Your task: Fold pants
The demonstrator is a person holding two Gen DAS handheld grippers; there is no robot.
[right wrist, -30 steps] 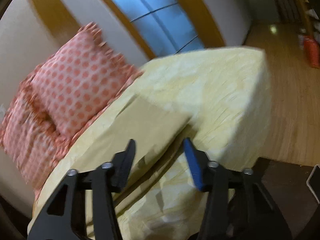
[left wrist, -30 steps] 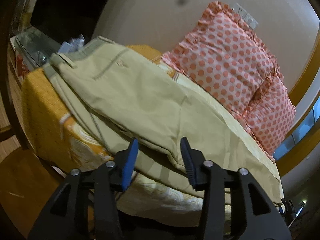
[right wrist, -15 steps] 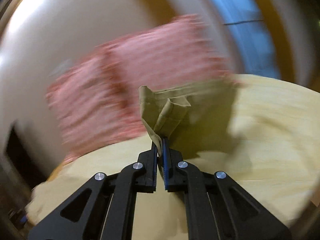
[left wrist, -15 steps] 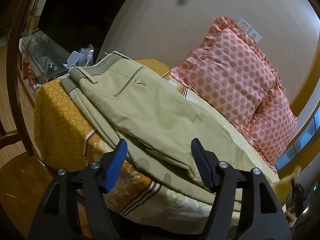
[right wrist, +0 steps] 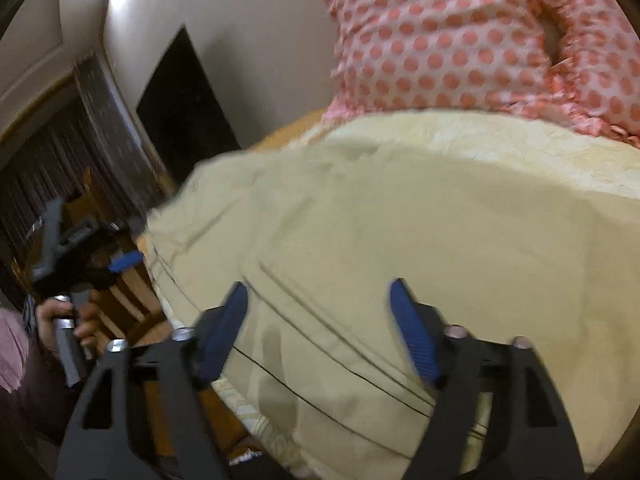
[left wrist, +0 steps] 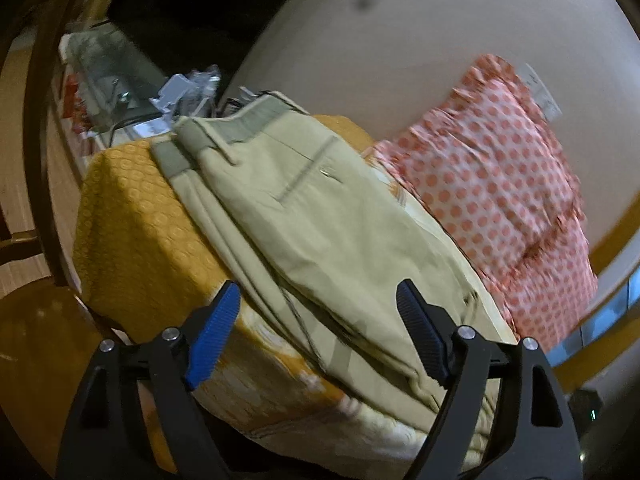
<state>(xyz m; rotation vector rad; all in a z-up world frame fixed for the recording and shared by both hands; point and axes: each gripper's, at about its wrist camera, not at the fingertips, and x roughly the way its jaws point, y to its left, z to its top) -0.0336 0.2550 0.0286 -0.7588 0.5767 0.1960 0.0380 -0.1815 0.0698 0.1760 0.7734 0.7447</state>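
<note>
We are holding left gripper (left wrist: 316, 328) released | right gripper (right wrist: 318, 322) released | both hovering over pants (left wrist: 320, 232) lying beside pillow (left wrist: 500, 176)

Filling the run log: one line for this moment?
left gripper: open, empty | right gripper: open, empty | khaki pants: folded on bed

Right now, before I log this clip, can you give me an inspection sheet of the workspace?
Surface: bed with an orange patterned cover and a pale yellow sheet.
Job's things: khaki pants lying flat on the bed, waistband at the far end.
Clutter: small packets and papers beyond the waistband.
Grippers: left hand-held gripper open, holding nothing; right hand-held gripper open over the fabric.
Cables: nothing seen.
Surroundings: two polka-dot pillows against the wall; wooden floor.
</note>
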